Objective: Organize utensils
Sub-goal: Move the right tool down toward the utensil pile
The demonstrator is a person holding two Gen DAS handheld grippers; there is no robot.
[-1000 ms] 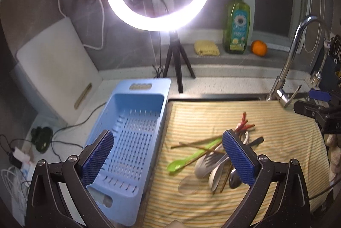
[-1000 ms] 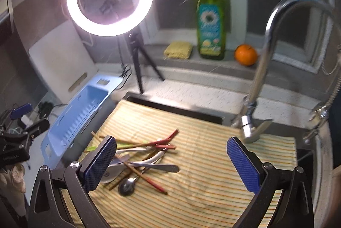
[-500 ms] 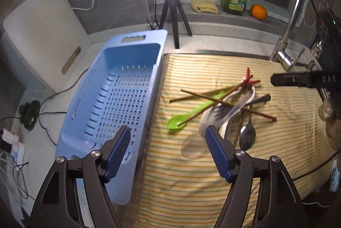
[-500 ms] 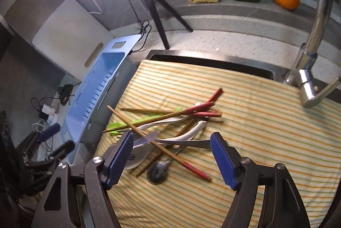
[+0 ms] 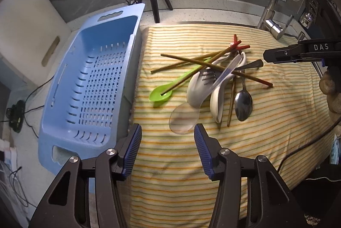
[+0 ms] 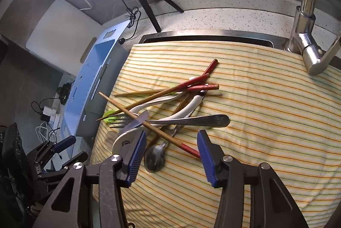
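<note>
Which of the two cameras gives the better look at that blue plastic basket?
The left wrist view. There the blue basket shows nearly whole from above: its slotted floor, both handle cut-outs, and nothing inside it. The right wrist view catches the basket edge-on at the left, mostly its rim and outer wall, so its floor stays hidden.

Both grippers now sit lower and tilt further down toward the utensil pile (image 5: 215, 80) than 1 second ago. The left gripper (image 5: 167, 150) and right gripper (image 6: 171, 155) are closing, nothing gripped.
</note>
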